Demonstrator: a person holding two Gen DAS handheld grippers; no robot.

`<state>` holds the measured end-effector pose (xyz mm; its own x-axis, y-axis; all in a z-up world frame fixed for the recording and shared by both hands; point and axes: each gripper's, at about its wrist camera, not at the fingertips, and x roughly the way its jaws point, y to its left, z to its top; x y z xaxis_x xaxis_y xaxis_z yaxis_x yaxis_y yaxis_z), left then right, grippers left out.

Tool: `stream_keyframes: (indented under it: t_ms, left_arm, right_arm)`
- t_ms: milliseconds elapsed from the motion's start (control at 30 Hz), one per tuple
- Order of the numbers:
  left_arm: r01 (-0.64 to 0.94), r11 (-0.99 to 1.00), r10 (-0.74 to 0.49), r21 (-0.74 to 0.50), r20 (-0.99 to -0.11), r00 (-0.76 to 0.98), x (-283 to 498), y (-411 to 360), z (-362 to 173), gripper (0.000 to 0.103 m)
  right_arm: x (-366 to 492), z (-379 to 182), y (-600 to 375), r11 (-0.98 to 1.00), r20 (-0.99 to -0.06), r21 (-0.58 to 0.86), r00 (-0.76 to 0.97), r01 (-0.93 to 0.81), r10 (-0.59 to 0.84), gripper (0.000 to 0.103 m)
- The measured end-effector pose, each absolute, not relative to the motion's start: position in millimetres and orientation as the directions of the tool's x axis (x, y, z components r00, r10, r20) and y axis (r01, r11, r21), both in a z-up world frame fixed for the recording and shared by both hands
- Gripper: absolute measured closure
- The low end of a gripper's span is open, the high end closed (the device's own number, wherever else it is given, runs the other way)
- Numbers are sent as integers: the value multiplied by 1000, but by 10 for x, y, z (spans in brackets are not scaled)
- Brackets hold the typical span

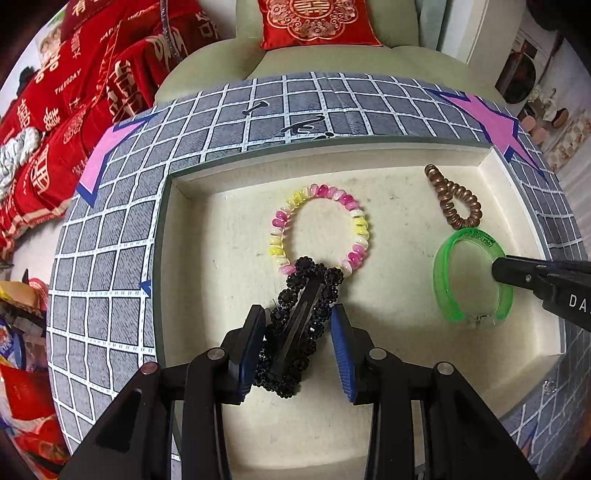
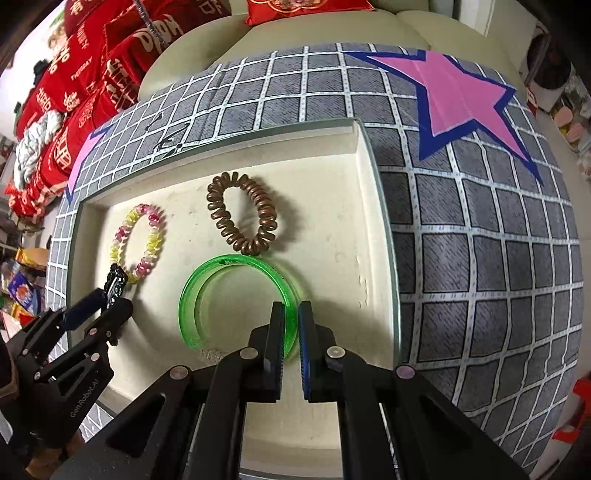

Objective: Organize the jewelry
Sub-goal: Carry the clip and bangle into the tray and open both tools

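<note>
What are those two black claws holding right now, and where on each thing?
The right gripper pinches the green bangle by its near rim. The left gripper grips the black beaded hair clip across its middle.

Grey cloth [image 2: 480, 258] with a white grid over the table, marked with a pink star edged in blue [image 2: 461, 99] at one far corner and another pink star [image 1: 99, 158] at the other. Behind it, a pale green sofa [image 1: 369, 62] with a red cushion patterned in gold [image 1: 314, 22]. To the left, red fabric with gold lettering [image 1: 74, 103], heaped. Beside that, something grey and white [image 2: 37, 140], bundled up.
</note>
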<state>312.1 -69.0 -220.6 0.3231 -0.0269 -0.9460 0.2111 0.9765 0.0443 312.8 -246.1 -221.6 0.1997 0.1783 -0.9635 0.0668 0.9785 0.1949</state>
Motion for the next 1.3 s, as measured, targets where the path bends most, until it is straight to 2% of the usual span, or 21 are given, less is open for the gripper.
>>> stream_keyframes:
  t_ms: [33,67,100,133,600,633,700,733,1000,1167,1233,1300]
  left_arm:
    - [214,976,-24,49,-945,326,3120,-695,-2206,58]
    - [216,975,-19,55,-944,328,3122,-698,-2204,54]
    - [216,974,-8,67,-944,329,3128,-701,-2204,46]
    - [214,974,4,79,-943,332,3130,-704,-2204,45]
    - [215,973,-1,82,-933,360,3059,-671,-2074,44]
    - [217,973,-2,81,-933,360,3050,-667,-2064,43]
    - [211,974,-1,82,-931,366,3032,-650,-2035,0]
    - [204,975,0,85,-924,383,3015,-640,-2001,0]
    - [204,976,-19,71,-913,408,2915,-593,-1824,0]
    - [213,974,-22,75,-908,418,2753,-567,-1710,0]
    - [226,972,-33,68,-910,413,2671,-558,-1679,0]
    - [236,970,-41,63,-910,412,2568,-548,-1647,0]
  right_arm:
    - [3128,-2214,-2450,980,-964,190,201,62,174,95]
    - [3131,-2215,-2440,981,-964,187,202,59,171,95]
    - [3138,-2218,-2425,981,-965,184,202,56,169,95]
    - [3139,-2217,-2417,982,-965,182,203,54,168,95]
    - [3127,-2075,-2474,954,-936,284,244,91,255,90]
    - [3123,-2051,-2475,953,-933,289,250,92,259,85]
    - [3100,-2002,-2463,950,-928,299,262,93,266,69]
    - [3093,-1978,-2462,948,-925,303,268,93,270,60]
    - [2994,-1810,-2519,937,-910,330,303,114,283,57]
    - [2869,-1704,-2506,926,-894,361,325,111,310,33]
    - [2819,-1666,-2499,920,-886,377,333,108,324,26]
    - [2756,-1620,-2494,915,-878,389,343,107,333,25]
